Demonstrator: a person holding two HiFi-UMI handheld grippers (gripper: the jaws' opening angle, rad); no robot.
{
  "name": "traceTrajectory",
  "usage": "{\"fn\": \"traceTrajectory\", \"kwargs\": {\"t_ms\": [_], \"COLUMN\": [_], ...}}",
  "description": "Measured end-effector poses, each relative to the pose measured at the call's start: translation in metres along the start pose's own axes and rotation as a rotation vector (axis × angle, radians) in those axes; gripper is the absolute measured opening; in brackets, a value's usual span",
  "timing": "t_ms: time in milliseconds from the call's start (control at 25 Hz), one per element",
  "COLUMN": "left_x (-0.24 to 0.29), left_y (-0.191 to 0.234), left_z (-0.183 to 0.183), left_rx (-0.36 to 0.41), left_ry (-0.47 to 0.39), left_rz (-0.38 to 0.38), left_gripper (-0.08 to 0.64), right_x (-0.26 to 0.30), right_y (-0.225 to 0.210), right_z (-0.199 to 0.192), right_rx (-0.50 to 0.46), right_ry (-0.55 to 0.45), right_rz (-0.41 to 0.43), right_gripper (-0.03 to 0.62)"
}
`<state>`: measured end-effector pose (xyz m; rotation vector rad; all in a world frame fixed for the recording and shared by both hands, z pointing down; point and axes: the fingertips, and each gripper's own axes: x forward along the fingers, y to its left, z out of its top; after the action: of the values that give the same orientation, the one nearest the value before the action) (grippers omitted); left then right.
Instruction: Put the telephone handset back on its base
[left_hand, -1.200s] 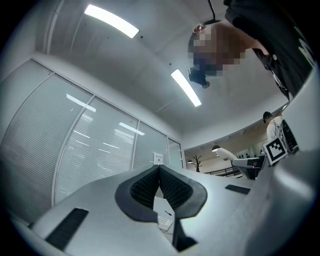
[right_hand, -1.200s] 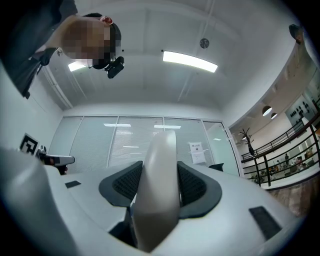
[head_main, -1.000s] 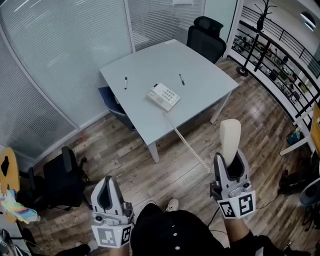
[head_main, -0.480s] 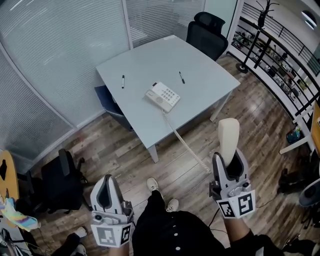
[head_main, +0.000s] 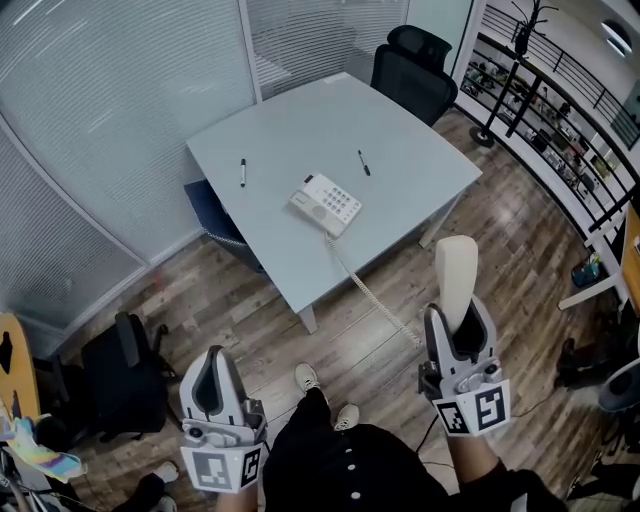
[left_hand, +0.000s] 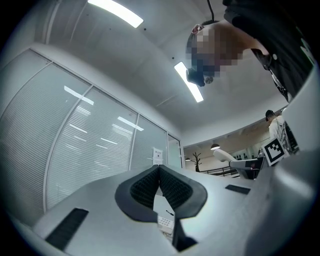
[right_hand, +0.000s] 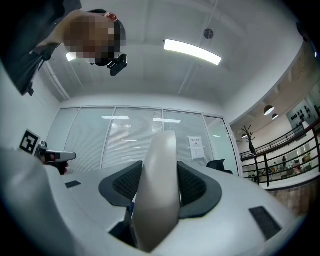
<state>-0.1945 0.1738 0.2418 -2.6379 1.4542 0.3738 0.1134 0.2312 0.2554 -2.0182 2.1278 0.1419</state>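
The white telephone base (head_main: 325, 203) sits on the grey table (head_main: 290, 130), some way ahead of me. Its coiled cord (head_main: 375, 295) hangs off the table edge and runs to the cream handset (head_main: 458, 272). My right gripper (head_main: 460, 318) is shut on the handset, which stands upright out of the jaws low at the right. In the right gripper view the handset (right_hand: 159, 180) fills the gap between the pads. My left gripper (head_main: 212, 360) is low at the left, shut and empty, its tips touching in the left gripper view (left_hand: 159, 168); there the base (left_hand: 166, 223) shows below the tips.
Two black pens (head_main: 242, 172) (head_main: 363, 162) lie on the table. A black office chair (head_main: 415, 62) stands behind it, a blue chair (head_main: 205, 200) is tucked at its left side, another black chair (head_main: 125, 368) stands on the wooden floor at left. Glass partitions close the left; a railing (head_main: 560, 120) runs at right.
The table and telephone base have shifted slightly in the head view as the person steps forward; a shoe has come into view. Both grippers keep their places and states.
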Motion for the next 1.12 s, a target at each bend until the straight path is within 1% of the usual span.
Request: {"fn": "traceTrajectory", "kwargs": {"t_ms": [720, 1120], "left_x": [0.072, 0.112], "left_y": [0.037, 0.055], "left_z": [-0.026, -0.028], "left_rx": [-0.018, -0.022], "left_ry": [0.012, -0.025], "left_rz": [-0.023, -0.051], "left_gripper": [0.015, 0.015], "right_x": [0.075, 0.11], "right_y": [-0.011, -0.017], "right_z": [-0.021, -0.021], "right_rx": [0.004, -0.013], "right_ry": [0.026, 0.003], "right_rz": [-0.018, -0.036], "right_gripper": [0.232, 0.232]}}
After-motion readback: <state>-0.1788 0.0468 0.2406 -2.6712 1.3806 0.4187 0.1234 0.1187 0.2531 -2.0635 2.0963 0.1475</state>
